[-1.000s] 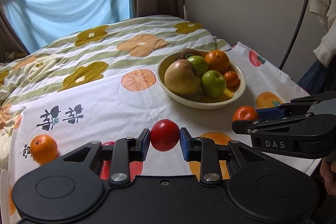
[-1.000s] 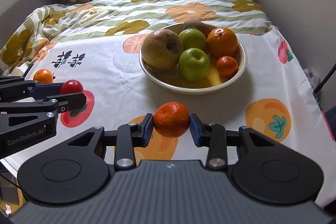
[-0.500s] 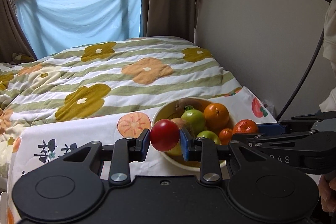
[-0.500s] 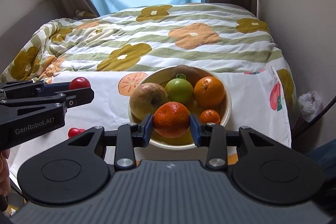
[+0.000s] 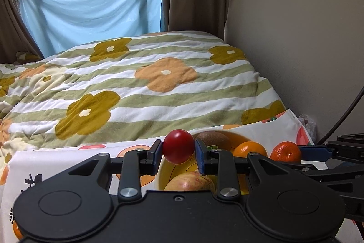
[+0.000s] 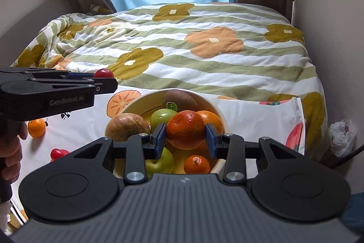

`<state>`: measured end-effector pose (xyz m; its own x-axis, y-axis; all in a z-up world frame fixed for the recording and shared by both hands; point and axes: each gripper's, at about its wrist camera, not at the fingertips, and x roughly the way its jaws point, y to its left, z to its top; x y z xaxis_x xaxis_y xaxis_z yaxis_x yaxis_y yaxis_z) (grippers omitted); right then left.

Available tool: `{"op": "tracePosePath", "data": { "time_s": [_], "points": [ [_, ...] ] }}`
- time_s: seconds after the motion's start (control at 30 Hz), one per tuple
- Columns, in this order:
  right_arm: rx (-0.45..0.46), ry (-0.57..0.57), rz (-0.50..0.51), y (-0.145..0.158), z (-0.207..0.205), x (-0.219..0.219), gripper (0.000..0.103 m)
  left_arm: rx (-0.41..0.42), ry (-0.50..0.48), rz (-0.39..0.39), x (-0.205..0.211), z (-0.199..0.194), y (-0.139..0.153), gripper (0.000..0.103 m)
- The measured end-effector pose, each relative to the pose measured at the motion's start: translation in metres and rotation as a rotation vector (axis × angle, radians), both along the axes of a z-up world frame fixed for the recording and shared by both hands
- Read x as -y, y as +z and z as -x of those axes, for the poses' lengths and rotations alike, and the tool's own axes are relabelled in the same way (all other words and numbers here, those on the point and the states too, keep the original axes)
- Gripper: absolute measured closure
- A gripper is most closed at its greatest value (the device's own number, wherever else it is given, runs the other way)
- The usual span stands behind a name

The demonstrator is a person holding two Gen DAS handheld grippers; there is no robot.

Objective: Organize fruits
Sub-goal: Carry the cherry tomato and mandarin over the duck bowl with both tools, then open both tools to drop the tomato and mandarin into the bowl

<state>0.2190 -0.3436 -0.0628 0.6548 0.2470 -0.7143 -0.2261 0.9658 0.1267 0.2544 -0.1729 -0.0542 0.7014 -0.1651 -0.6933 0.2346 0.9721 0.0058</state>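
My left gripper (image 5: 178, 150) is shut on a small red fruit (image 5: 178, 147) and holds it in the air above the near left rim of the cream bowl (image 5: 162, 171). My right gripper (image 6: 185, 130) is shut on a mandarin (image 6: 185, 129) and holds it above the bowl (image 6: 134, 104). The bowl holds a brownish pear (image 6: 126, 124), green apples (image 6: 162, 116), a kiwi (image 6: 179, 98), an orange (image 6: 211, 117) and a small mandarin (image 6: 196, 164). The left gripper with its red fruit (image 6: 103, 73) also shows in the right wrist view, and the mandarin (image 5: 285, 152) in the left wrist view.
A loose mandarin (image 6: 36, 128) and a small red fruit (image 6: 56, 153) lie on the white fruit-print cloth (image 6: 250, 111) left of the bowl. A flowered striped quilt (image 6: 204, 49) covers the bed behind. A wall stands close on the right.
Both grippers have risen and moved forward with their fruits, from near the cloth to over the bowl.
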Motion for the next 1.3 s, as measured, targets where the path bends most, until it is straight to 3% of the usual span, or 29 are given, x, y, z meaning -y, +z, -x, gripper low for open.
{"op": "tracePosePath", "data": {
  "time_s": [0.2,0.43,0.5,0.53,0.57,0.63,1.03,1.3],
  "points": [
    [-0.031,0.049,0.008,-0.013,-0.016,0.006,0.051,-0.068,0.018,-0.016,0.009,-0.028,-0.028,0.070],
    [-0.045,0.050,-0.001,-0.019,-0.021,0.010,0.051,-0.117,0.007,-0.014,0.011,-0.039,-0.041,0.068],
    [-0.044,0.043,0.001,-0.019,-0.021,0.012,0.051,-0.117,0.006,-0.012,0.011,-0.041,-0.041,0.047],
    [-0.045,0.036,0.003,-0.020,-0.021,0.012,0.051,-0.112,0.008,-0.012,0.010,-0.042,-0.040,0.018],
    [-0.046,0.028,0.005,-0.019,-0.020,0.013,0.051,-0.095,0.017,-0.014,0.009,-0.041,-0.038,0.002],
    [-0.047,0.013,0.004,-0.019,-0.018,0.014,0.051,-0.058,0.027,-0.006,0.004,-0.037,-0.032,0.001],
    [-0.047,-0.003,0.022,-0.026,-0.012,-0.004,0.051,-0.088,0.096,0.039,-0.036,-0.005,-0.012,0.001],
    [-0.041,0.006,0.030,-0.034,-0.017,-0.024,0.051,-0.057,0.120,0.036,-0.050,0.025,-0.002,0.001]
  ]
}}
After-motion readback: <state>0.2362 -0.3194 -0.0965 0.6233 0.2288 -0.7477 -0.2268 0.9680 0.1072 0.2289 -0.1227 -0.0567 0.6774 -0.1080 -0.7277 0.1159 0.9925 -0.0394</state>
